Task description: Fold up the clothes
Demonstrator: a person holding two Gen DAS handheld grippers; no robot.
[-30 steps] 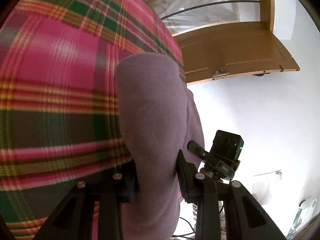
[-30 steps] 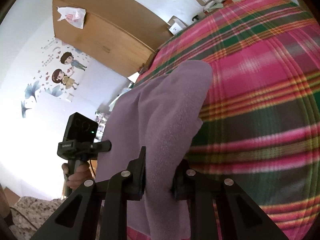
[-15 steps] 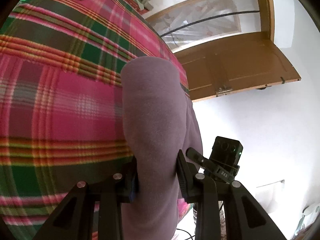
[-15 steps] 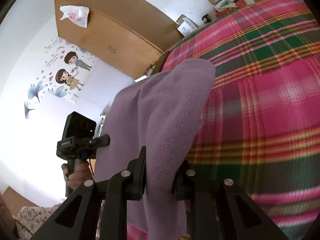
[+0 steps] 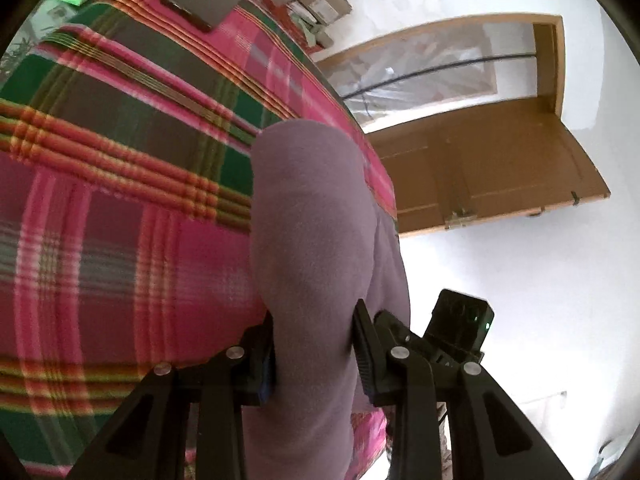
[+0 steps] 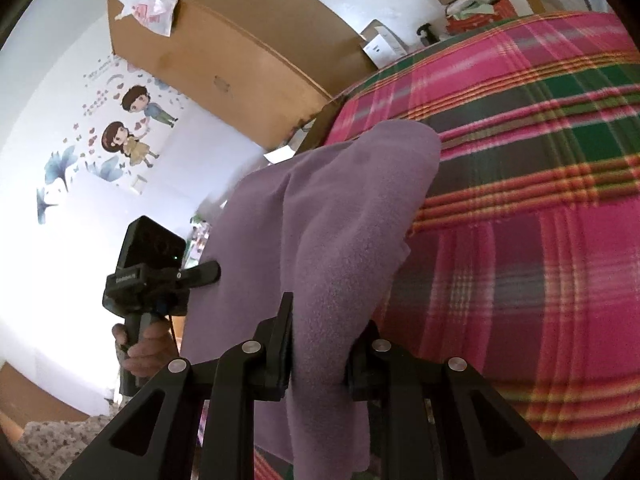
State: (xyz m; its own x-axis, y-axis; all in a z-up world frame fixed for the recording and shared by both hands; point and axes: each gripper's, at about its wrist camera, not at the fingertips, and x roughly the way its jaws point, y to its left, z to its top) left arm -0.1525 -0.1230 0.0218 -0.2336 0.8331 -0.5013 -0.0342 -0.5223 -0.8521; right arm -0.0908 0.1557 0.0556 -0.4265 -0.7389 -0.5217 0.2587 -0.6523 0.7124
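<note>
You had the purple fleece garment [image 5: 312, 216] clamped in both tools: the left gripper [image 5: 314, 354] pinched one bunched corner, the right gripper [image 6: 320, 344] the other, each with its jaws closed onto a thick wad of cloth. The garment hung lifted between them above the plaid blanket [image 5: 120, 200], off toward that blanket's edge nearest the wooden door [image 5: 492, 168]. A span of it was stretched across to your left hand [image 6: 144, 350] in the right wrist view. It looked soft, light and limp — no stiffness to hold a crease, though the nap probably kept it from slipping. Corners or hems were the sensible holds, as a mid-panel pinch would likely sag. A phone [image 5: 202, 2] lay at the blanket's far edge.
</note>
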